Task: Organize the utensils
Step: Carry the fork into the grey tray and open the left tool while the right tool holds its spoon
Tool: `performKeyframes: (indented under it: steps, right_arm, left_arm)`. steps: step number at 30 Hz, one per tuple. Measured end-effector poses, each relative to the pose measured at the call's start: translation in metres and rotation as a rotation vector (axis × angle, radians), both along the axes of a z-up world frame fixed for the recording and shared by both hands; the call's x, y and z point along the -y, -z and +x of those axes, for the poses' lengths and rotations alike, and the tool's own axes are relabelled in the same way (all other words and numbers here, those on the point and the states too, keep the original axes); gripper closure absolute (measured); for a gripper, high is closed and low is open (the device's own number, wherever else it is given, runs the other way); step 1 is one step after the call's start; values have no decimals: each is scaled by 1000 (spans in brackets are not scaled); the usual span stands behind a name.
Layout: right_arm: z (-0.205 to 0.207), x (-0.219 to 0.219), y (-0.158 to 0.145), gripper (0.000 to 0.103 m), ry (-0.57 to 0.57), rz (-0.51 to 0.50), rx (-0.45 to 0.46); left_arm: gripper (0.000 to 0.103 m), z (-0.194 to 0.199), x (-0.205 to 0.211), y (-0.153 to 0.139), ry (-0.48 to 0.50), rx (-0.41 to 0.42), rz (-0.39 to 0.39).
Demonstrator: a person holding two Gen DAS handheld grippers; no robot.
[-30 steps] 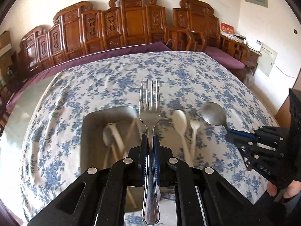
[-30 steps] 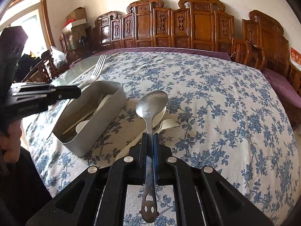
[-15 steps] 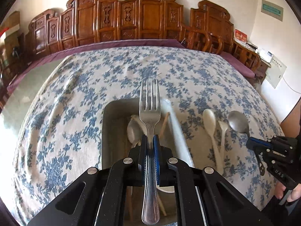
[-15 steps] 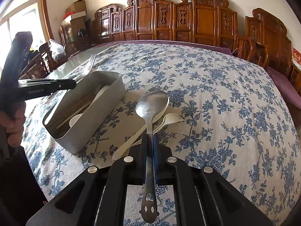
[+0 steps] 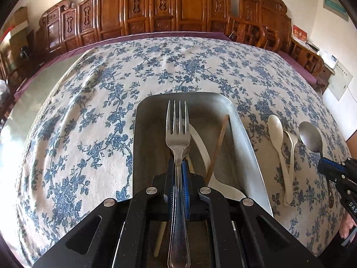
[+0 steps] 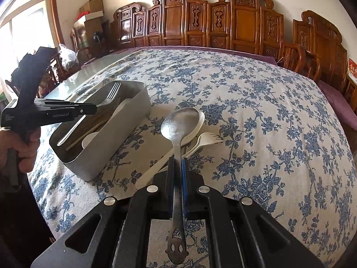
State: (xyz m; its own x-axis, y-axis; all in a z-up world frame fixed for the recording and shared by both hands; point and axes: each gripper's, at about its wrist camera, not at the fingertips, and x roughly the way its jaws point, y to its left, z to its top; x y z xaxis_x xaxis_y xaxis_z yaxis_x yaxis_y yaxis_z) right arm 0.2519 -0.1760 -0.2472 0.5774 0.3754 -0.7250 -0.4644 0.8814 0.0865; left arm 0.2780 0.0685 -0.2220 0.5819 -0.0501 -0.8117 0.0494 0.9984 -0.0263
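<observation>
My left gripper point(image 5: 177, 164) is shut on a metal fork point(image 5: 177, 131) by its handle, tines pointing away, right above the open grey metal box point(image 5: 243, 138). Inside the box lie a white spoon point(image 5: 200, 143) and brown chopsticks point(image 5: 217, 147). My right gripper point(image 6: 177, 159) is shut on a metal spoon point(image 6: 180, 121), held above the cloth to the right of the box point(image 6: 107, 156). Under it on the tablecloth rest a white plastic spoon point(image 6: 196, 129) and a white plastic fork point(image 6: 207, 139). The left gripper point(image 6: 93, 108) with its fork point(image 6: 112, 93) shows over the box in the right wrist view.
A blue-flowered tablecloth point(image 5: 89, 111) covers the table, with a bare glass strip point(image 5: 38, 84) at its left side. Carved wooden chairs point(image 6: 234, 24) line the far edge. A person's hand point(image 6: 24, 147) grips the left tool's handle.
My left gripper carried the fork to the left and down, from beside the box to over its inside. The right gripper and its spoon stayed where they were.
</observation>
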Motion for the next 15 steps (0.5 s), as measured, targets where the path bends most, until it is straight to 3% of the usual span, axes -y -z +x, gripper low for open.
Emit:
performKeyframes:
  steps: [7, 15]
  right_arm:
    - [0, 0, 0, 96, 0, -3, 0]
    - [-5, -1, -4, 96, 13, 1, 6]
  left_arm:
    - [97, 4, -2, 9, -15, -31, 6]
    - [96, -2, -3, -4, -14, 3, 6]
